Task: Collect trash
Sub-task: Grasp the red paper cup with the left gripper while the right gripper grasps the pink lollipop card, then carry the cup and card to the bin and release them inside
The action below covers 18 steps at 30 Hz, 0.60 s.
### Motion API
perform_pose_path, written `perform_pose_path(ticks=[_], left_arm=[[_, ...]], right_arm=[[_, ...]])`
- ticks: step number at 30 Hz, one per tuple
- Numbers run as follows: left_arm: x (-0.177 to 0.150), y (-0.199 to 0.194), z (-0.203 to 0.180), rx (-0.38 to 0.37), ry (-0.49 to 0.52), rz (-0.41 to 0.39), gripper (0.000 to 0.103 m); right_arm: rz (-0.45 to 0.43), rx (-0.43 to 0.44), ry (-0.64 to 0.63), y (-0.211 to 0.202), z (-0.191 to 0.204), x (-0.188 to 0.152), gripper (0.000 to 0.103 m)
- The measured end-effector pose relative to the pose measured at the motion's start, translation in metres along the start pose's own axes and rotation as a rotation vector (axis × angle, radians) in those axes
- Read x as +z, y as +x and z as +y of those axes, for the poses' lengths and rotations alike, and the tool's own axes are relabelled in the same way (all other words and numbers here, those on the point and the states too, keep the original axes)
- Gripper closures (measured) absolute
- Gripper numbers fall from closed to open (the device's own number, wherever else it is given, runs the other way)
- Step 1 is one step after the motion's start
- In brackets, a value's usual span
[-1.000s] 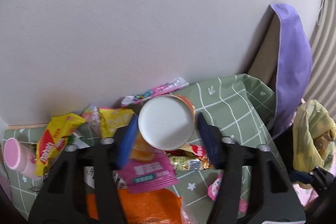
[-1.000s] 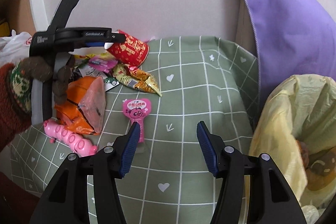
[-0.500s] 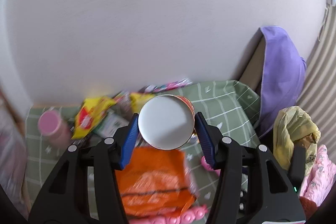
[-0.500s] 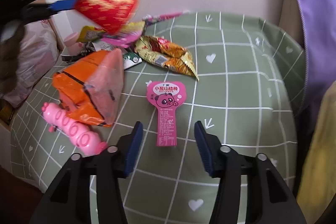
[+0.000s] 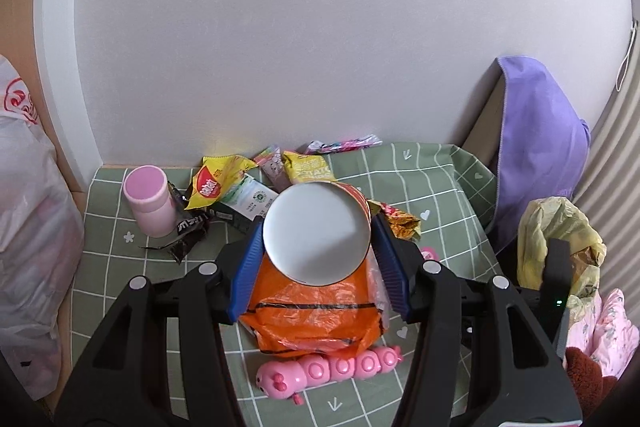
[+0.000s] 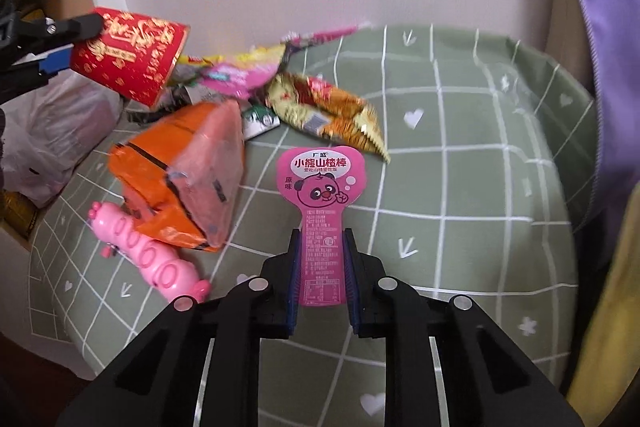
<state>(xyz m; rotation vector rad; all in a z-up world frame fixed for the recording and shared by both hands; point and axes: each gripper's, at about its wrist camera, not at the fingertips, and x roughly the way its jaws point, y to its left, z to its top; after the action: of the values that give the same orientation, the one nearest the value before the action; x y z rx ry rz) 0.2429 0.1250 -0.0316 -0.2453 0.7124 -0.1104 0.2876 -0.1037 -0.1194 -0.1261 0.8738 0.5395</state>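
Our left gripper (image 5: 316, 247) clamps the red cup (image 5: 316, 233) above the orange bag (image 5: 316, 319), its white base toward us. Our right gripper (image 6: 320, 267) is closed on the pink wrapper (image 6: 322, 187), whose head points to 12 o'clock over the green cloth (image 6: 460, 167).

One red cup (image 6: 130, 61), one pink tumbler (image 5: 149, 199), one pink caterpillar toy (image 5: 330, 371). One orange bag (image 5: 316, 315), one pink lolly wrapper (image 6: 323, 211). Two yellow snack packets (image 5: 214, 181) (image 5: 308, 167), one gold one (image 6: 328, 115)
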Motion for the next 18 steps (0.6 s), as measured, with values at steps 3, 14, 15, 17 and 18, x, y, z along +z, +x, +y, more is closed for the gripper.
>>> perform_pose_path(ticks=[3, 14, 15, 17, 18], left_arm=[[0.002, -0.008, -0.012, -0.014, 0.025, -0.018, 0.052], [0.015, -0.034, -0.099, -0.157, 0.193, -0.111, 0.052], [0.016, -0.036, -0.109, -0.179, 0.211, -0.117, 0.052], [0.019, -0.037, -0.123, -0.215, 0.233, -0.122, 0.052], [0.022, -0.037, -0.133, -0.242, 0.245, -0.124, 0.052]], right_arm=[[-0.038, -0.024, -0.008, -0.024, -0.001, 0.000, 0.084], [-0.253, -0.163, 0.019, -0.144, -0.017, -0.003, 0.084], [-0.272, -0.182, 0.025, -0.156, -0.019, -0.004, 0.084], [-0.301, -0.214, 0.038, -0.174, -0.024, -0.007, 0.084], [-0.324, -0.241, 0.051, -0.188, -0.030, -0.010, 0.084]])
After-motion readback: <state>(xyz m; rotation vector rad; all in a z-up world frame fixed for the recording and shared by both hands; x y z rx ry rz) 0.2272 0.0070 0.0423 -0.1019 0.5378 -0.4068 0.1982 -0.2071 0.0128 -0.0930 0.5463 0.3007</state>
